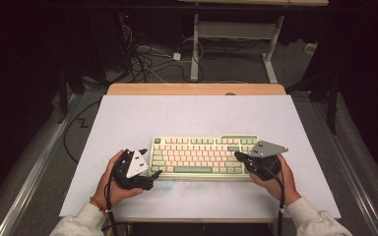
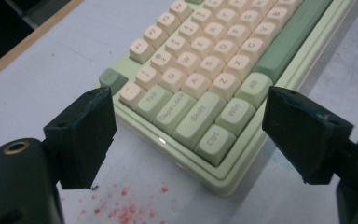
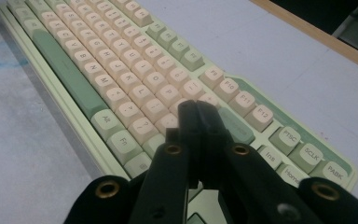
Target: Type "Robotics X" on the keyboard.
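A person is working at a green-and-cream keyboard (image 1: pixel 204 156) lying mid-table. The left gripper (image 2: pixel 189 135), spread wide and empty, is framing its left corner; the right gripper (image 3: pixel 196 112), closed on nothing, is poised over right-hand keys. Best to lower those closed tips squarely onto one key.
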Demonstrator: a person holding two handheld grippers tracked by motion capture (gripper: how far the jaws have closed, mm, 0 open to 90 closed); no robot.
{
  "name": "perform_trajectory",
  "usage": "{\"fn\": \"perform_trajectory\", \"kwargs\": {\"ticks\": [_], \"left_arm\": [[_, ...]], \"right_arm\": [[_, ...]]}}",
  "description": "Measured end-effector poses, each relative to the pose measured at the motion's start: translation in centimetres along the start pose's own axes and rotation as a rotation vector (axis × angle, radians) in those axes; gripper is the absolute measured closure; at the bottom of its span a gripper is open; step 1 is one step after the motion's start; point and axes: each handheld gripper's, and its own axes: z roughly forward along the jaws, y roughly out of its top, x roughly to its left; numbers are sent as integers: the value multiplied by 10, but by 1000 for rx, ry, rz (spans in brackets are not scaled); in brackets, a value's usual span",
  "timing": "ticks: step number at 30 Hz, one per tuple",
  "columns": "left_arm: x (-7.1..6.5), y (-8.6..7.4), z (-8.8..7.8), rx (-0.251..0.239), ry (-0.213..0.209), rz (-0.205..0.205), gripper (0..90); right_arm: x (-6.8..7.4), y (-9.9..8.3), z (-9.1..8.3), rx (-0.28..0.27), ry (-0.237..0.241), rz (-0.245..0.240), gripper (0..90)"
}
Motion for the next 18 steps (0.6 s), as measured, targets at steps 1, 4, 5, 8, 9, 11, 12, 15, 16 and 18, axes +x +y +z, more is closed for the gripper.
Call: {"fn": "perform_trajectory", "kwargs": {"ticks": [1,4,5,8,9,11,12,15,16,18], "left_arm": [[0,-2,-1,4,6,0,167],[-1,-8,-3,7,0,-15,167],[-1,-10,-4,7,-1,-19,167],[-3,-14,-5,16,-2,-20,167],[-3,-16,-5,20,-6,-22,167],[-4,-18,-6,21,-7,-29,167],[-4,-18,-6,23,-2,-30,167],[-6,-20,-7,26,2,-32,167],[-6,-20,-8,24,1,-34,167],[-5,-21,-8,19,-3,-41,167]], "right_arm": [[0,1,1,2,0,-1,900],[1,2,1,4,0,-1,900],[0,2,2,3,0,2,900],[-1,3,2,3,2,7,900],[-1,3,2,5,2,9,900],[-2,5,4,1,3,13,900],[-2,5,4,1,3,13,900],[-3,9,7,-1,3,13,900],[-2,10,8,0,3,14,900],[-1,13,13,1,6,9,900]]}}
